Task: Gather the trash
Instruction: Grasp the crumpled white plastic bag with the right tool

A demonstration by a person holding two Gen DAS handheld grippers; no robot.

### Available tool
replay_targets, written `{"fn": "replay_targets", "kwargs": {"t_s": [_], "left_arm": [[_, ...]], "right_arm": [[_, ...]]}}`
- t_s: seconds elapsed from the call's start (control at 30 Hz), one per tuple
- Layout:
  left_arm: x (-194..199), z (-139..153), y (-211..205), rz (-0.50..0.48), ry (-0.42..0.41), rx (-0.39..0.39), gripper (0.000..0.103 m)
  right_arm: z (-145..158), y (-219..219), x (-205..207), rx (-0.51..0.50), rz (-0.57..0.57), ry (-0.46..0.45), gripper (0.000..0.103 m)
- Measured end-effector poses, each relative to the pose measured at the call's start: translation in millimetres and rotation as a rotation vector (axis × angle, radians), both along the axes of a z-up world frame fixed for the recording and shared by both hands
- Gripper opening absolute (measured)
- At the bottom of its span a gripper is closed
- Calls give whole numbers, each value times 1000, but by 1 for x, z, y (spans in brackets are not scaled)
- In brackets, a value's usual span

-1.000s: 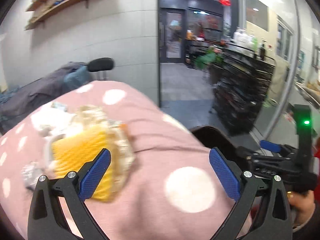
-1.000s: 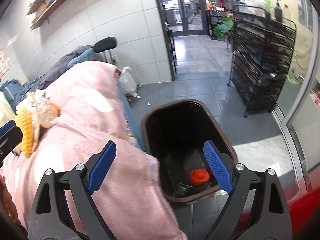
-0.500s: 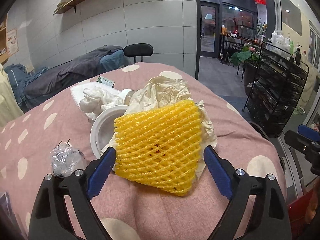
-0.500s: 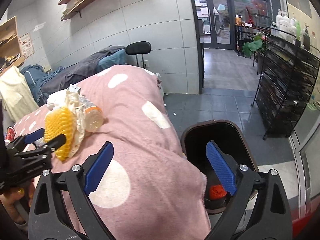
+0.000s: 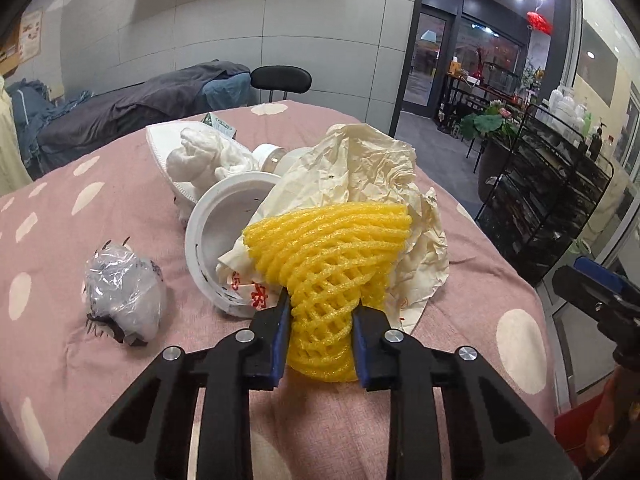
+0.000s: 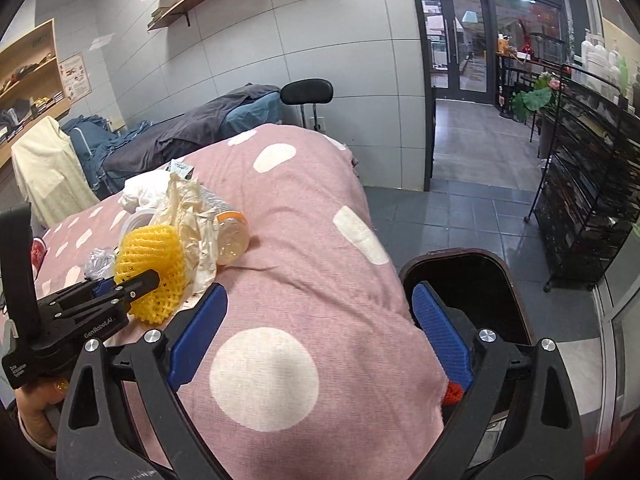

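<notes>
A yellow foam fruit net (image 5: 332, 256) lies on the pink dotted cloth (image 5: 100, 360) of the table, against crumpled cream paper (image 5: 368, 168). My left gripper (image 5: 318, 338) is closing on the net's near end, and its blue pads squeeze the foam. In the right wrist view the same net (image 6: 150, 256) shows at the left with the left gripper's fingers on it. My right gripper (image 6: 320, 324) stands open above the table's near corner with nothing between its fingers. A dark trash bin (image 6: 496, 276) stands on the floor to the right, an orange-red net inside (image 6: 452, 392).
More trash sits in the pile: a white round lid (image 5: 224, 232), white tissues (image 5: 204, 156), a clear plastic bottle (image 6: 228, 228), a crumpled clear wrapper (image 5: 124, 292). A black wire rack (image 6: 592, 184) stands at right; a chair and draped clothes stand behind the table.
My left gripper moved in over the trash pile and its jaws came together on the yellow net. My right gripper rose and swung from over the bin toward the table corner, staying open.
</notes>
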State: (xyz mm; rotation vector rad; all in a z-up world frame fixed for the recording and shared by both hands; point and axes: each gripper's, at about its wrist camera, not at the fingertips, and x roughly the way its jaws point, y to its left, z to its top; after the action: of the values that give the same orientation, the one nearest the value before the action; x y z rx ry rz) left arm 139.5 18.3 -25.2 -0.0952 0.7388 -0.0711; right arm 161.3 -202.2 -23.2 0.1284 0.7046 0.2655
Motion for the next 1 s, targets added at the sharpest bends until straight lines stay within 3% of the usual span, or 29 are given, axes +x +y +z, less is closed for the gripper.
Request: {"fn": "replay_targets", "kwargs": {"t_s": [0.3, 0.57, 0.63, 0.77, 0.83, 1.0], "left_arm": [[-29, 30, 18, 62, -105, -43, 24], [-27, 26, 33, 85, -73, -82, 24], [-28, 24, 38, 92, -69, -81, 24], [-31, 22, 41, 101, -65, -68, 24], [-33, 22, 42, 103, -64, -66, 24], [-34, 20, 48, 106, -50, -89, 24]], "right_arm": [[2, 40, 20, -1, 145, 36, 92], [1, 88, 43, -120, 274, 66, 90], [-2, 100, 51, -160, 295, 83, 73], [-10, 109, 66, -169, 312, 137, 50], [-13, 108, 68, -151, 320, 157, 24], [-16, 101, 66, -93, 309, 172, 17]]}}
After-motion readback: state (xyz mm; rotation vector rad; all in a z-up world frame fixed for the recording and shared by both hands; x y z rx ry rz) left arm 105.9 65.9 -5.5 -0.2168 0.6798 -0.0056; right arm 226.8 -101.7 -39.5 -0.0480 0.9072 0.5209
